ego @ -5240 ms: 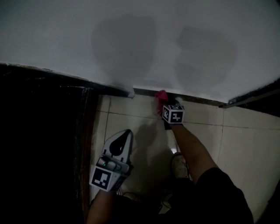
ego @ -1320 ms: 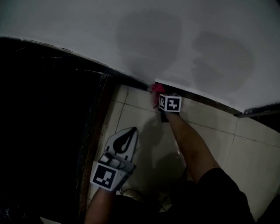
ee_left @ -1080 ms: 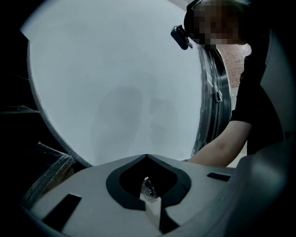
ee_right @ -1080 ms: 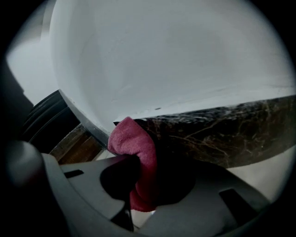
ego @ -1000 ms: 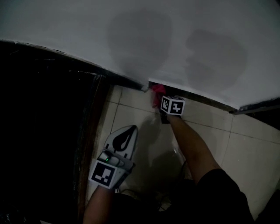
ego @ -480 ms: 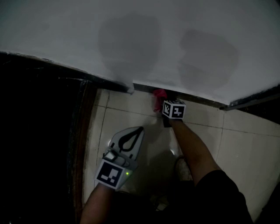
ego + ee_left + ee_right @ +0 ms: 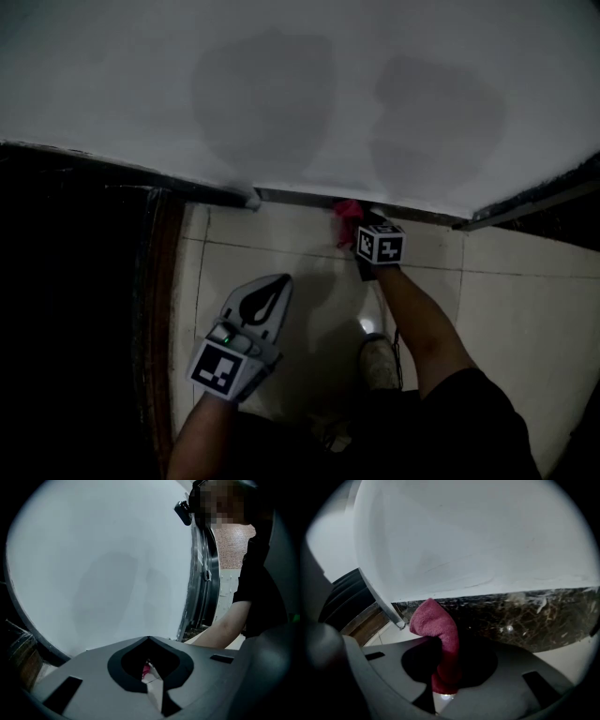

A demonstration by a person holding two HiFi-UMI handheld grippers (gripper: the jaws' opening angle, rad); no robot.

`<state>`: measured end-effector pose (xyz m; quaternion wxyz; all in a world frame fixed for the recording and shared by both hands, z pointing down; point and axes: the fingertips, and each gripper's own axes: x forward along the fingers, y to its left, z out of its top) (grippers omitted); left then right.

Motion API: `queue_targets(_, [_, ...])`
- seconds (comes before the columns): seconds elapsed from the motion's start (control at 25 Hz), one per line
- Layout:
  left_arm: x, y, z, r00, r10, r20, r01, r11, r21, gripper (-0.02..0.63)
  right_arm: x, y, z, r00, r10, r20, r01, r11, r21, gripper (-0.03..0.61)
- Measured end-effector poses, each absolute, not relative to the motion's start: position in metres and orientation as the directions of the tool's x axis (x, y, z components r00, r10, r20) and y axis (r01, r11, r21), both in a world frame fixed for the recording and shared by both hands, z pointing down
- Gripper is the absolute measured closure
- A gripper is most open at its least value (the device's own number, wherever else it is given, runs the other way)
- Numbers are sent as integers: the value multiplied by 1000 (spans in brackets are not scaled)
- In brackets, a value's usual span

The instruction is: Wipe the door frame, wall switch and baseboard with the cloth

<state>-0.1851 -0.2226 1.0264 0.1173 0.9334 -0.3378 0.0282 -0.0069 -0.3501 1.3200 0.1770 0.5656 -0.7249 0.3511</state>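
Observation:
My right gripper (image 7: 361,228) (image 7: 443,667) is shut on a red cloth (image 7: 439,630) (image 7: 348,213). The cloth's folded end is pressed against the dark marbled baseboard (image 7: 525,616) (image 7: 300,198) at the foot of the white wall (image 7: 300,84). My left gripper (image 7: 255,305) (image 7: 151,677) hangs over the floor tiles, shut with nothing between its jaws. Through its jaw opening a bit of the red cloth (image 7: 146,670) shows far off. The dark door frame (image 7: 150,281) stands at the left. No wall switch is in view.
Pale floor tiles (image 7: 525,309) spread below the wall. A dark doorway (image 7: 66,319) fills the left side. A metal threshold strip (image 7: 525,202) runs at the right. My shoe (image 7: 378,361) is on the tiles beneath my right arm.
The right gripper with the cloth has slid to the right along the baseboard, away from the door-frame corner. The left gripper stayed over the tiles.

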Motion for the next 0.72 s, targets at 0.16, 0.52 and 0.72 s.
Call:
queue_targets(0.16, [-173,-225,1028,778,-616,124,-628,-752,200,623,26,-338,1318,-274,-705,654,-947,80,-311,497])
queue_targets(0.52, [-156,-229,1026,794,-598,110,-607,-767,207,623,85,-316,1325,-188,-711,678,-960,-12,-279,497])
queue_targets(0.72, [-144,-231,1025,795,-598,104,-605,-766,216,623,120,-304,1324,-142,-712,688,-960,-69,-270,497])
